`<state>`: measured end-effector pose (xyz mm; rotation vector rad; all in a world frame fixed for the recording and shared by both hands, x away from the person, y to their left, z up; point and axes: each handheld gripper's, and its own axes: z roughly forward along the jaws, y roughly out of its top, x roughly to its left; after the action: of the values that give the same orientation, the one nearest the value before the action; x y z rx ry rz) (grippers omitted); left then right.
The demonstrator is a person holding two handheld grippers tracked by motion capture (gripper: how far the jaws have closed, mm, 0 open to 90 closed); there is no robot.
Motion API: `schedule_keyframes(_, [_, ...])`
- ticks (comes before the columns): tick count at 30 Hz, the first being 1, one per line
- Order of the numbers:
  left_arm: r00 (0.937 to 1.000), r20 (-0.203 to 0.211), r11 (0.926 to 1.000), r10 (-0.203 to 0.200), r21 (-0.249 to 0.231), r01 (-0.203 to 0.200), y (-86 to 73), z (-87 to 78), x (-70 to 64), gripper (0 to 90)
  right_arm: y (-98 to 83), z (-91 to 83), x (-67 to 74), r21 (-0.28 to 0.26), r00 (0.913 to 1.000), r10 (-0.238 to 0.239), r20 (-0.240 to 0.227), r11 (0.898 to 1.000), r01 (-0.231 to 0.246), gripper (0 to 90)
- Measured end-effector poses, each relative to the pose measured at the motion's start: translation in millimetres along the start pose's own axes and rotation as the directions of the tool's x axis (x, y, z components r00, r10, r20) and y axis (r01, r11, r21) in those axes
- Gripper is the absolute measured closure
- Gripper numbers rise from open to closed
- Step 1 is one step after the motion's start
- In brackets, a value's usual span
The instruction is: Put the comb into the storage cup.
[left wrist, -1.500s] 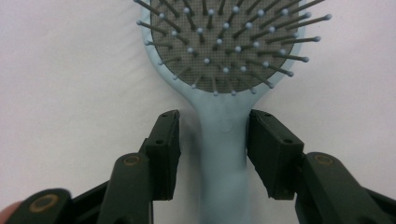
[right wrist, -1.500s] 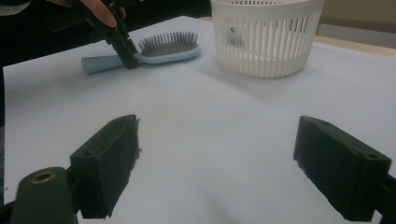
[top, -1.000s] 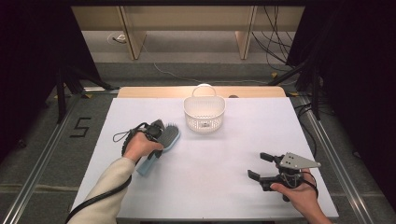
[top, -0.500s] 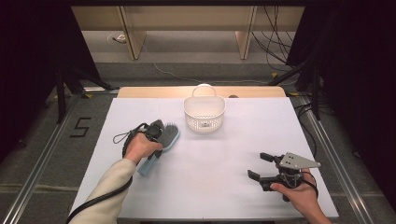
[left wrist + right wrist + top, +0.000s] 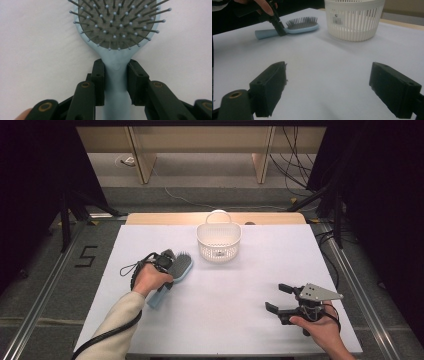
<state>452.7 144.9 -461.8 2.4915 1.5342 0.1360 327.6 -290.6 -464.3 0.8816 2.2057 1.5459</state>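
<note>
A light blue hairbrush (image 5: 181,266) with dark bristles lies bristles-up on the white table (image 5: 240,285), left of centre. My left gripper (image 5: 169,278) comes at it from the left. In the left gripper view both jaws press the brush's narrow neck (image 5: 117,67) from either side, just below the bristle pad (image 5: 117,22). The right gripper view shows that grip (image 5: 278,27) from afar, with the hairbrush (image 5: 299,26) flat on the table. My right gripper (image 5: 276,297) rests open near the front right, jaws wide apart (image 5: 327,87) over bare table.
A white slatted basket (image 5: 218,242) with a handle stands at the back centre, just right of the brush head; in the right gripper view the basket (image 5: 354,20) is ahead. A wooden strip (image 5: 150,218) borders the table's far edge.
</note>
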Motion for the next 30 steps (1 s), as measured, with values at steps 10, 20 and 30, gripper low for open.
schedule_keyframes(10, [0.999, -0.003, 0.9984, -0.045, -0.032, 0.045, -3.6, 0.0, 0.3, 69.7, 0.0, 0.0, 0.0, -0.001, 1.0, -0.001, 0.0, 1.0, 0.001, 15.3])
schedule_keyframes(20, [0.9981, 0.004, 0.9933, -0.062, -0.097, 0.062, -10.9, -1.2, 0.8, 69.7, 0.2, -0.5, -0.3, -0.005, 1.0, 0.003, 0.002, 1.0, -0.003, 15.3])
schedule_keyframes(30, [0.9981, -0.027, 0.9851, -0.055, -0.165, 0.05, -19.8, -8.7, 5.0, 69.8, 0.3, -0.5, 0.0, -0.003, 1.0, 0.0, 0.002, 1.0, 0.0, 15.3])
